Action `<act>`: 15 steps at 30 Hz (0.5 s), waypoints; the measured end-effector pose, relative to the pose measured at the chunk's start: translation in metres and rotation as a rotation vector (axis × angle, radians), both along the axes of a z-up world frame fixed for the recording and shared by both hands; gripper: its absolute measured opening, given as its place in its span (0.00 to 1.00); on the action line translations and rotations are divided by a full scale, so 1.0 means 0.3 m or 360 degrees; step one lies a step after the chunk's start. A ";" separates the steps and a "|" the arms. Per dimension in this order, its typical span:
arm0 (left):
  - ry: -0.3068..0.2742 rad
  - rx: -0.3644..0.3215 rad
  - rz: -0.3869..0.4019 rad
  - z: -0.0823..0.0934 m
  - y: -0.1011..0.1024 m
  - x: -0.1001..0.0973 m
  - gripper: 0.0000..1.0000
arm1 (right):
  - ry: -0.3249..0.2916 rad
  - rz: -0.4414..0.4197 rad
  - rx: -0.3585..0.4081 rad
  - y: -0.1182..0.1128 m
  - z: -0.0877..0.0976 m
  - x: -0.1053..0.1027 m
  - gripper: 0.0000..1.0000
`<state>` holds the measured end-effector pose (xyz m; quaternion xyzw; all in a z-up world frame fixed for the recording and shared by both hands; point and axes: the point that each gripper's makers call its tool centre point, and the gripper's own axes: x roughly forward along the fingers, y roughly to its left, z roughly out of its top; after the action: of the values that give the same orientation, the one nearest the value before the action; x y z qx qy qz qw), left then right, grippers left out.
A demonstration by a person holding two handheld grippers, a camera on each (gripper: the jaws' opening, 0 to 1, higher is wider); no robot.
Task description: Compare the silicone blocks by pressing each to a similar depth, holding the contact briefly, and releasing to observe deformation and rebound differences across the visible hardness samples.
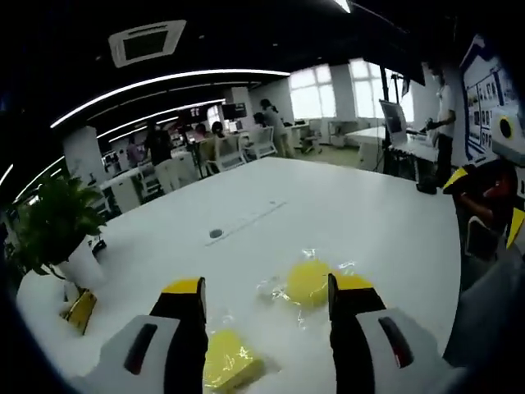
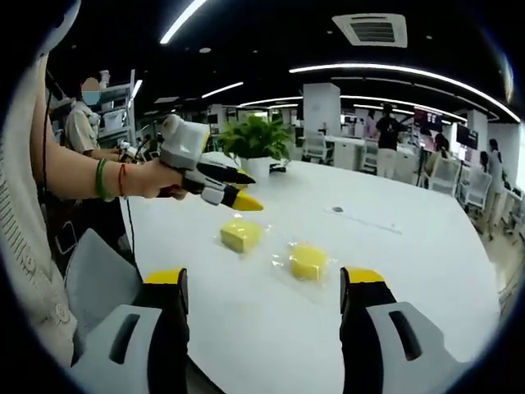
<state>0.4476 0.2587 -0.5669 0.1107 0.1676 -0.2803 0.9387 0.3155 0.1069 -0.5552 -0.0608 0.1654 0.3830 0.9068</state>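
Note:
Two yellow silicone blocks in clear plastic wrap lie on the white table (image 1: pixel 271 205). In the left gripper view, one block (image 1: pixel 230 361) sits low between my left gripper's (image 1: pixel 267 287) open jaws, and the other block (image 1: pixel 308 281) lies just inside the right jaw's tip. In the right gripper view, a hand holds the left gripper (image 2: pixel 242 190) just above the left block (image 2: pixel 239 235); the second block (image 2: pixel 308 261) lies to its right. My right gripper (image 2: pixel 262 279) is open, back from both blocks, with nothing between its jaws.
A potted plant (image 1: pixel 53 226) in a white pot stands near the table's corner, with a small gold object (image 1: pixel 79 310) beside it. A round cable hole (image 1: pixel 216 233) sits mid-table. People, desks and chairs fill the background. A person's sleeve (image 2: pixel 29 246) is at the left.

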 end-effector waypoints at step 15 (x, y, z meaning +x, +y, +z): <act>-0.0173 -0.0161 0.0129 0.180 0.113 -0.290 0.74 | -0.0113 0.0048 0.0095 0.019 0.064 -0.072 0.73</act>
<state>0.3607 0.2928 -0.5129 0.0714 0.1064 -0.2437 0.9613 0.2938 0.1126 -0.5361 -0.0497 0.1206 0.3990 0.9076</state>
